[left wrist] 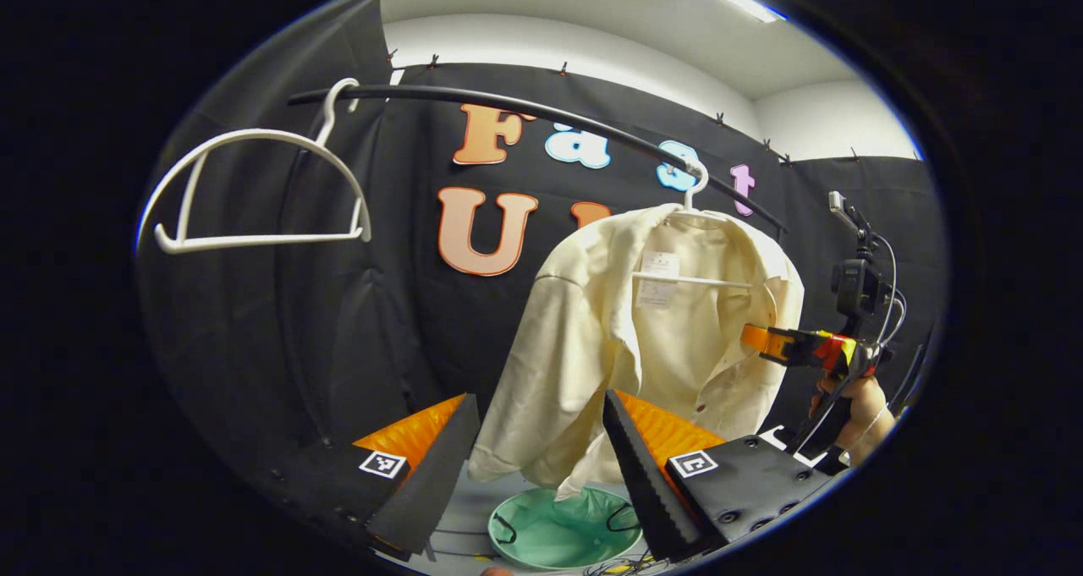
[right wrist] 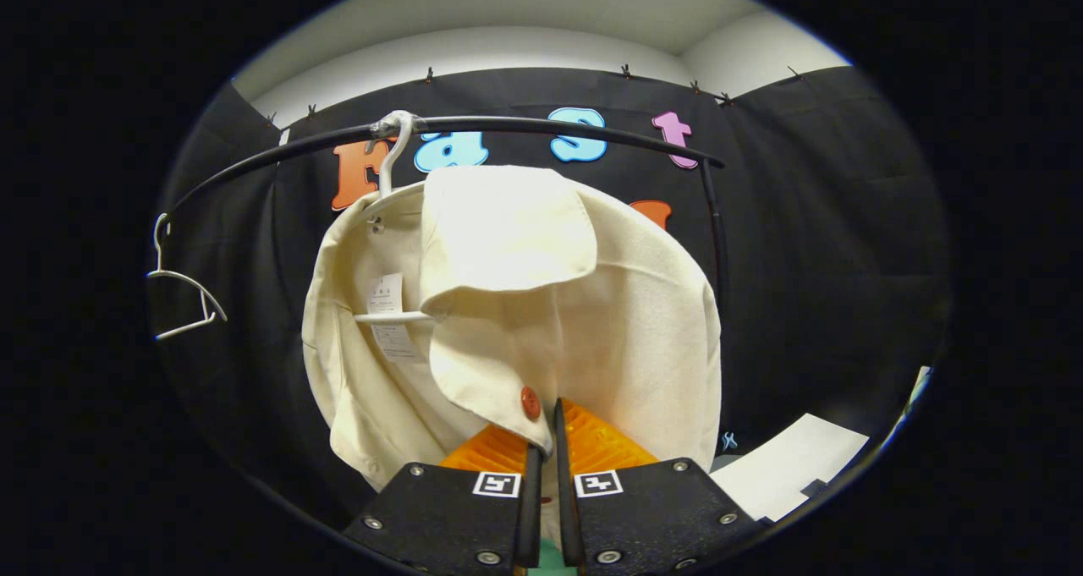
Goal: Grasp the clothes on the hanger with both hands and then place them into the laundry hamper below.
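- Shirt (left wrist: 592, 339) hangs on hanger (left wrist: 695, 212) from rail (left wrist: 541, 112), above hamper (left wrist: 563, 529).
- Left gripper (left wrist: 541, 441): fingers wide apart, near the shirt's hem.
- Right gripper (right wrist: 542, 441): fingers pinched together on the shirt's front edge.

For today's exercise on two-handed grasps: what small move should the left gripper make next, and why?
Probably advance the open left gripper onto the cream shirt and close. The right gripper already pinches the shirt's front edge, while the shirt hangs on its hanger above the hamper.
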A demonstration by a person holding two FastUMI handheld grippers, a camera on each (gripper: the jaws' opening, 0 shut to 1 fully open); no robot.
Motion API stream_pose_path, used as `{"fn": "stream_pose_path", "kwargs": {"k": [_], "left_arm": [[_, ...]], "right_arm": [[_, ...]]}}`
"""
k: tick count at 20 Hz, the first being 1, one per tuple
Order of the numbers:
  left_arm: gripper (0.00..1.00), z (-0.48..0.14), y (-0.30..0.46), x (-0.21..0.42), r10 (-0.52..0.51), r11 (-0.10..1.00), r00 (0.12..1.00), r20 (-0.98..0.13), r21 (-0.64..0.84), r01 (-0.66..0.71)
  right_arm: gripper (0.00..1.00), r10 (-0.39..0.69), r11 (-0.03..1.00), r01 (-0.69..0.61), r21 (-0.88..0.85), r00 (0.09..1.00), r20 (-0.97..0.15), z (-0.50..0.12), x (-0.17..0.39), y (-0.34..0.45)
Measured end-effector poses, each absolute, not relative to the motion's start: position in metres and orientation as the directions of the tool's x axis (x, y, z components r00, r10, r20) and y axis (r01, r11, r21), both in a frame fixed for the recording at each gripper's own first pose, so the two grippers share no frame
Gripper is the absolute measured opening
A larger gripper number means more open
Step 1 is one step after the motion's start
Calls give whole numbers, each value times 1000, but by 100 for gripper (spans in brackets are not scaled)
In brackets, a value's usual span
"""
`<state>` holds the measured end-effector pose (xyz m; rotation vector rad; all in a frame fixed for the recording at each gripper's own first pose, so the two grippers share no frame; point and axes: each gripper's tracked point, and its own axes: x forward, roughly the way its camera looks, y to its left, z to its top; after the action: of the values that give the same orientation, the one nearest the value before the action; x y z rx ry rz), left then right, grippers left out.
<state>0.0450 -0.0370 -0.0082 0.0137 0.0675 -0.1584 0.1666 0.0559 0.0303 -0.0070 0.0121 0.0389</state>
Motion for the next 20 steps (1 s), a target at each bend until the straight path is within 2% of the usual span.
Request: {"fn": "stream_pose_path", "kwargs": {"k": [4,7,11,12,13,16,20], "left_arm": [[97,-2,-79,65,-238,971,968,-75,-22,237],[97,4,-104,86,-273,962,960,-64,0,273],[97,6,-128,117,-279,960,958,-67,-8,279],[100,9,-132,125,-278,960,959,-58,-6,278],[97,11,-138,134,-279,960,959,-48,-4,279],[100,12,-142,157,-248,969,968,-41,-8,248],[97,16,-153,181,-260,965,965,-32,-26,259]], "right_arm": [[2,67,997,-67,-26,998,-18,33,155,55],[1,81,996,-81,-22,997,-22,35,148,54],[1,86,996,-87,-16,996,-26,38,139,49],[1,86,996,-87,-17,996,-28,39,139,47],[1,86,996,-86,-17,996,-29,39,138,46],[1,86,996,-87,-13,996,-34,41,136,42],[1,80,997,-80,-9,996,-28,50,129,34]]}}
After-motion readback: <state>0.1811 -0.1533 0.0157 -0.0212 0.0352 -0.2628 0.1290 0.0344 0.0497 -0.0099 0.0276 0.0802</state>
